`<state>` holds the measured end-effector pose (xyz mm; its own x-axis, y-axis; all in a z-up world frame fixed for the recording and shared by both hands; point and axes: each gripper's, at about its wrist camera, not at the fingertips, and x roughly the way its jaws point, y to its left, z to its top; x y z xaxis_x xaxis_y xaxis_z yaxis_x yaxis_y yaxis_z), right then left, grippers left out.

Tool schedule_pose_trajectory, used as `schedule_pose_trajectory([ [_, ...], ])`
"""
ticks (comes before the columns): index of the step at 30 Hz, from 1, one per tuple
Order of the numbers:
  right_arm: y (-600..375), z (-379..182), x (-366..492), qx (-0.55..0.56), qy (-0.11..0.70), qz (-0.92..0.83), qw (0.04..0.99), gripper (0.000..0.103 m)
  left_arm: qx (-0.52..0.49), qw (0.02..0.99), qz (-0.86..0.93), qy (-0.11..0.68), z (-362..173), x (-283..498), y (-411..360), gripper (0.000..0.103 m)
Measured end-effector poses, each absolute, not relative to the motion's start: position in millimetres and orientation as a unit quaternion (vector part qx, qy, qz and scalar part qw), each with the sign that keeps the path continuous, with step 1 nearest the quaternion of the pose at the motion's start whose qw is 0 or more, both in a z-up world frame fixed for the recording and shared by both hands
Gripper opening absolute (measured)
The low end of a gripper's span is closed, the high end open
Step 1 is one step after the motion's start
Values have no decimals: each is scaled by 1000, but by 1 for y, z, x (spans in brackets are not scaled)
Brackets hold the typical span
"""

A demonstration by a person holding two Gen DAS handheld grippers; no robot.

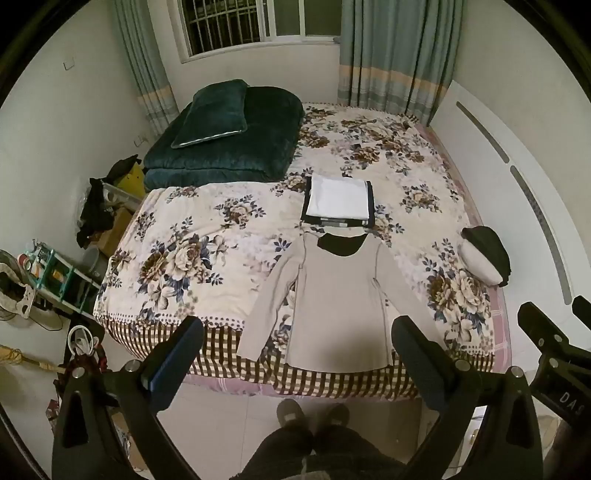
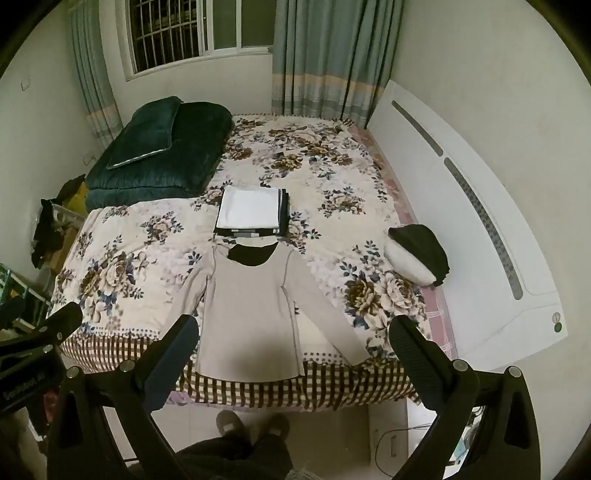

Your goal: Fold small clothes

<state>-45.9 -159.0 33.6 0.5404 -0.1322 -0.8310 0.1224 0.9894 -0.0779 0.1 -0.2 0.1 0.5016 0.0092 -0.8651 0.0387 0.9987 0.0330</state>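
The room was dim and lit from overhead, with a yellowish cast; the window (image 1: 255, 22) was dark and gave no light. A soft shadow lay across the hem of the beige top (image 1: 340, 291) nearest the bed's foot. The white headboard (image 1: 517, 206), right of the top, showed mild glare. Fisheye bending curved the walls, black vignetting filled the corners, and detail was grainy and soft.

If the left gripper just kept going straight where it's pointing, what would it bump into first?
Probably the beige long-sleeved top spread flat on the bed. The open left gripper frames its lower half with nothing in between, though depth is hard to judge in this view.
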Motion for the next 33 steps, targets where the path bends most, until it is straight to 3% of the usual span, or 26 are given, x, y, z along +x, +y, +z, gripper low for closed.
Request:
schedule_pose_trajectory([
  [33, -158, 45, -52, -4, 470, -70, 880, 103, 21, 871, -11, 490, 5, 5, -12, 103],
])
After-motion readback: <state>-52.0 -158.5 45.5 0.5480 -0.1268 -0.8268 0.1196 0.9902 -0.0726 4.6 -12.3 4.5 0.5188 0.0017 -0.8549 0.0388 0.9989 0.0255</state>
